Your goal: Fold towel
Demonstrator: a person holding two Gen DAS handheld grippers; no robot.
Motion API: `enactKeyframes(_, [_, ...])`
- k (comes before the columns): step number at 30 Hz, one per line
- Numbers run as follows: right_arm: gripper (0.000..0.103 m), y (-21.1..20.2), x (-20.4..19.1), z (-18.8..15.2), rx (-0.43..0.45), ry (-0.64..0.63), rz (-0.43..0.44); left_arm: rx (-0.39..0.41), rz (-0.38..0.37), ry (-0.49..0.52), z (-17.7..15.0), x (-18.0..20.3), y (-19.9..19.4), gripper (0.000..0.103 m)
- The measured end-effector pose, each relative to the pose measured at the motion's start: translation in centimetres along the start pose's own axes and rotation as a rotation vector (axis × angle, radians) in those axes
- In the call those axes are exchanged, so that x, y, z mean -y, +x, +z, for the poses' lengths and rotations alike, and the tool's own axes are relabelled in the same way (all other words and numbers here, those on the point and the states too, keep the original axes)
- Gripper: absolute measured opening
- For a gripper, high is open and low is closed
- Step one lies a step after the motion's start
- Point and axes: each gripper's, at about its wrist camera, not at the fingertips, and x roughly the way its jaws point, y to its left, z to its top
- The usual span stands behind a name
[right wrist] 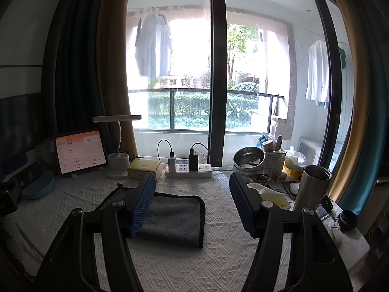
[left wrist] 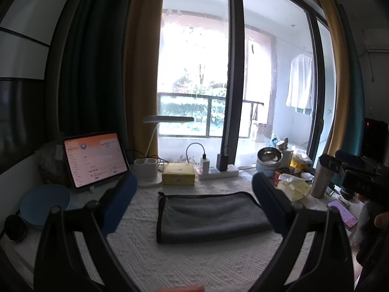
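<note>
Blue-padded fingers of the left gripper (left wrist: pixel 194 202) stand wide apart, holding nothing, above the white textured tablecloth (left wrist: pixel 194 262). The right gripper (right wrist: pixel 192 204) is likewise spread and empty. Between and just beyond the fingers lies the grey towel (left wrist: pixel 209 216), already folded into a flat rectangle with dark edging, resting on the cloth. Behind it sit a yellow tissue box (left wrist: pixel 178 174), a white power strip (left wrist: pixel 218 171) with chargers, and a lit tablet (left wrist: pixel 94 158) to the left. A steel tumbler (right wrist: pixel 312 187) stands at the right, before the window.
</note>
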Motion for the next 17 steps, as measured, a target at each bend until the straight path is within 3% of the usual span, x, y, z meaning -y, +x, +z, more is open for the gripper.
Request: enactKeyframes(17, [0.066,0.20,-0.22,-0.38,-0.015,-0.006,0.009,-0.003,0.013,0.013,0.01,0.22,0.43,0.096])
